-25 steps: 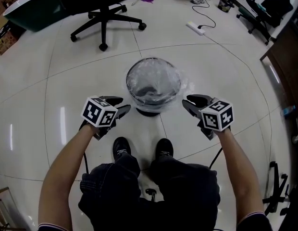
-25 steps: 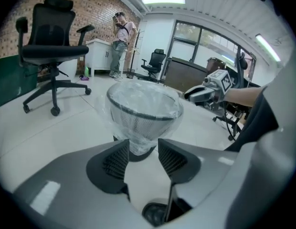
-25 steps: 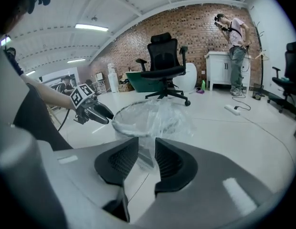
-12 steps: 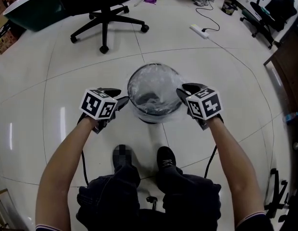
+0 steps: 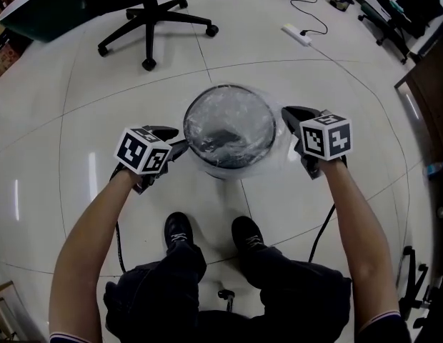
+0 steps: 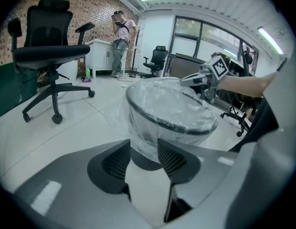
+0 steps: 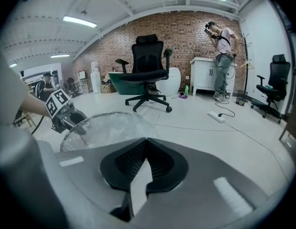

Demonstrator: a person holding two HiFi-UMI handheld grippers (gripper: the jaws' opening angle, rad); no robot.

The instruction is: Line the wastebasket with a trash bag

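Your shoes stand just short of the wastebasket, which sits on the white floor between your two hands. The clear trash bag already lies inside it, its film spilling over the rim. Your left gripper is at the basket's left side, jaws apart, with loose bag film just ahead of the gap. Your right gripper is at the right rim beside the overhanging film; its jaws have just closed and meet, and no film shows between them. Farther off stand an office chair and a power strip.
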